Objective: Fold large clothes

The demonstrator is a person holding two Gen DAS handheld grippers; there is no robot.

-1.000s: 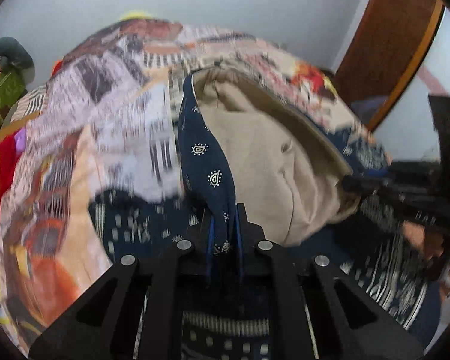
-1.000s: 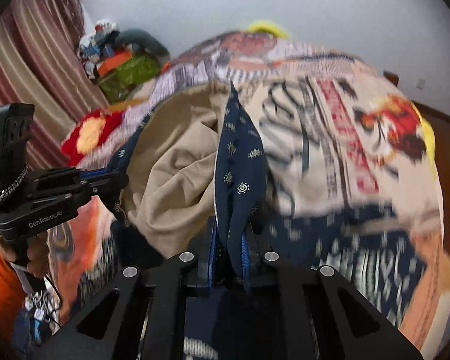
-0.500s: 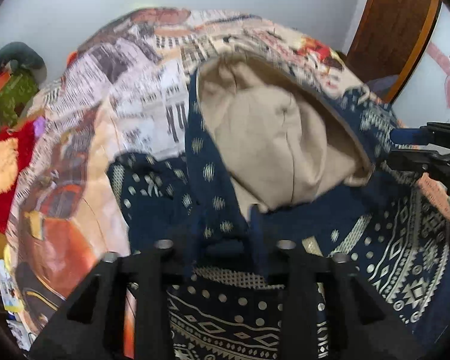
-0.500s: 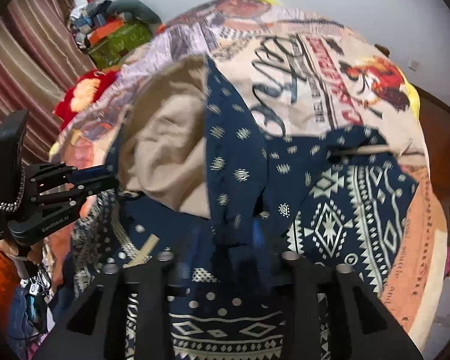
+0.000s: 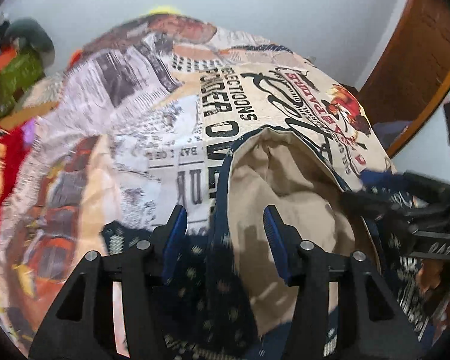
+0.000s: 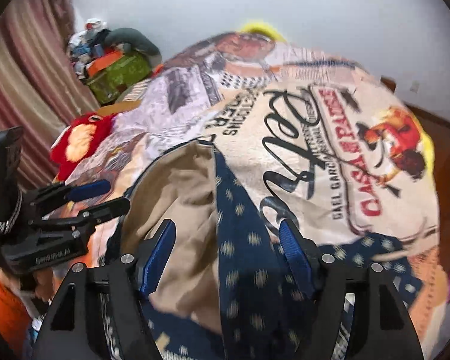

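A large navy garment with pale dots and a beige lining (image 5: 285, 186) lies folded over on a printed bedspread (image 5: 225, 105). My left gripper (image 5: 224, 213) hovers over its left navy edge, jaws opening; the cloth lies loose between the blue pads (image 5: 177, 225) and they do not press it. In the right wrist view the same garment (image 6: 180, 186) shows a navy strip running up between the fingers of my right gripper (image 6: 228, 225), whose jaws are also opening and clear of the cloth. The left gripper (image 6: 84, 198) appears there at the left, its fingers apart.
The bedspread (image 6: 315, 150) covers the whole bed. A red plush cushion (image 6: 75, 141) and a green bag (image 6: 117, 75) with clutter sit by the striped curtain (image 6: 21, 75). Brown woodwork (image 5: 420, 60) stands at the right. An orange sleeve (image 6: 3, 300) shows at the lower left.
A second ago both grippers were shut on the garment's navy edges. Both have since let go and opened, and the folded-over cloth has settled on the bed beneath them.
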